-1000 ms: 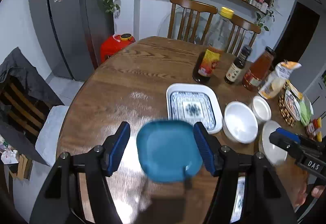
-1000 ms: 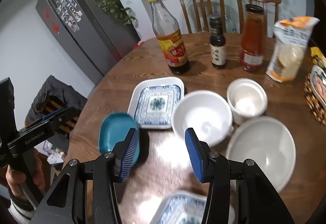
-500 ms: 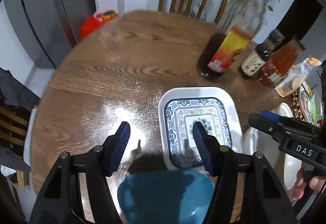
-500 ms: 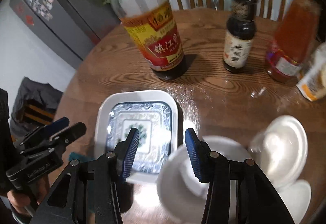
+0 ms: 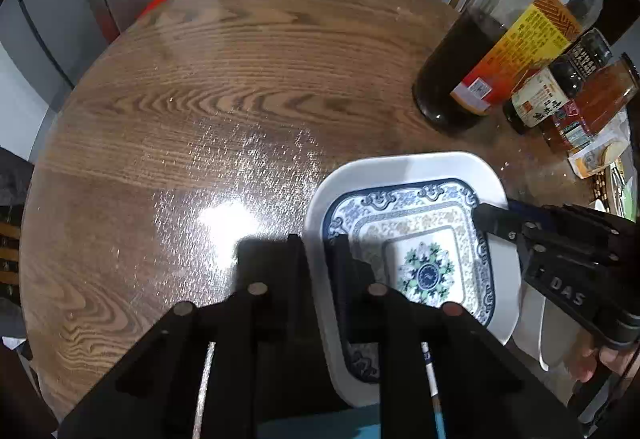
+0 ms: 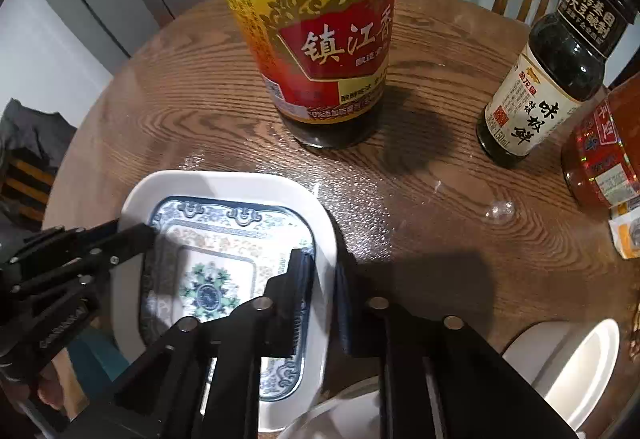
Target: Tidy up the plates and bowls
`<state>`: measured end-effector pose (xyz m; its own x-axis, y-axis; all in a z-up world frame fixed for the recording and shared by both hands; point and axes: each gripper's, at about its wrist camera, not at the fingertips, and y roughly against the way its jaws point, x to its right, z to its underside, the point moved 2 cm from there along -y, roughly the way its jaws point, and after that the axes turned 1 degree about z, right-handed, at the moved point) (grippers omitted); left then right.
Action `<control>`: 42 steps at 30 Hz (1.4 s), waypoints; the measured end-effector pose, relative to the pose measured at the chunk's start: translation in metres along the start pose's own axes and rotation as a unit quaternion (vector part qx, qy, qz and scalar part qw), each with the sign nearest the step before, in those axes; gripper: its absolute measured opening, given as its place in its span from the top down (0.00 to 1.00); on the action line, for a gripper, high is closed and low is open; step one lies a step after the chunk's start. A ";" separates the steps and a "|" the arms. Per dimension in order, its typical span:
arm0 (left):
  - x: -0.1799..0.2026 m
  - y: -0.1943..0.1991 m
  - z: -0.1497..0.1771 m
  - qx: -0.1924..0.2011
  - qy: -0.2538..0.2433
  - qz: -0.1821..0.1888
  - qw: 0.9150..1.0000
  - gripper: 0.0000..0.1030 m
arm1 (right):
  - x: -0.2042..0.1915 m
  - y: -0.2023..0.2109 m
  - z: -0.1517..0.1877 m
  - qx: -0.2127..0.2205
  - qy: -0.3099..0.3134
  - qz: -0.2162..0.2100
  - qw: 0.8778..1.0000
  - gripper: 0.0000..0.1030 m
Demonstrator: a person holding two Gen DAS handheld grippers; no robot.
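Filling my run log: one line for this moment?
left gripper: shut on white rectangular patterned plate left rim | right gripper: shut on right rim | jaws just closed

A round brown wooden table [image 5: 192,87] carries a white rectangular ceramic plate with blue floral pattern [image 5: 404,175] toward its right edge, and 3 bottles beyond it toward the far-right edge.
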<state>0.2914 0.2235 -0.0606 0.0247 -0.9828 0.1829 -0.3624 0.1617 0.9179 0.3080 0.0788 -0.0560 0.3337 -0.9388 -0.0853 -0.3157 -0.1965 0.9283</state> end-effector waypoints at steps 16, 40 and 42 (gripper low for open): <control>0.002 0.054 0.006 0.139 0.020 -0.026 0.990 0.92 | -0.008 0.078 0.012 0.151 -0.038 -0.065 0.986 0.93; 0.073 0.169 0.075 0.264 -0.043 0.001 0.964 0.92 | 0.018 0.200 0.132 0.265 -0.091 -0.098 0.955 0.93; 0.081 0.173 0.087 0.263 -0.051 0.005 0.963 0.92 | 0.025 0.208 0.150 0.268 -0.098 -0.093 0.954 0.92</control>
<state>0.1498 0.1645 0.0821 -0.0625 -0.9894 0.1307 -0.7851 0.1296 0.6056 0.1176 -0.0281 0.0810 0.2724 -0.8979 -0.3458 -0.6939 -0.4323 0.5759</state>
